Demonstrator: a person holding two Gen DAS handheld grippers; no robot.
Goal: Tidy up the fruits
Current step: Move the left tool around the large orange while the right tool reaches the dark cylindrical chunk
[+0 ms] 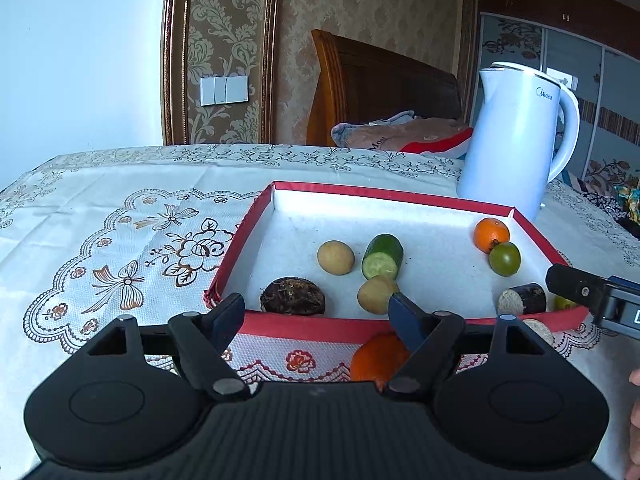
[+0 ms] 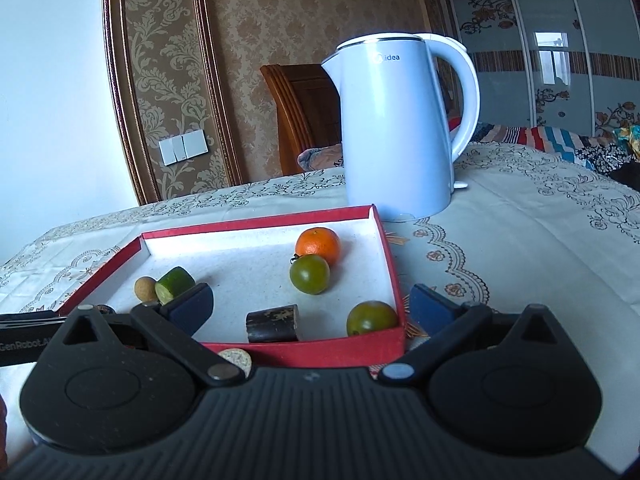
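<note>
1. The shallow red-walled cardboard tray with a white floor [image 1: 288,322] lies just ahead of both your grippers and holds the small orange mandarin [image 2: 318,245], a round green fruit [image 2: 310,274], a cut green cucumber piece [image 1: 383,257] and two tan round fruits [image 1: 336,257].
2. Your left gripper [image 1: 316,314] stands well open and empty; a larger orange fruit [image 1: 378,358] sits on the patterned cream tablecloth [image 1: 120,240] under its right finger.
3. Your right gripper [image 2: 310,306] is also spread wide, gripping nothing; a dark cylindrical chunk [image 2: 274,323] lies between its fingers.
4. The white electric kettle [image 2: 394,128] stands beyond the tray.
</note>
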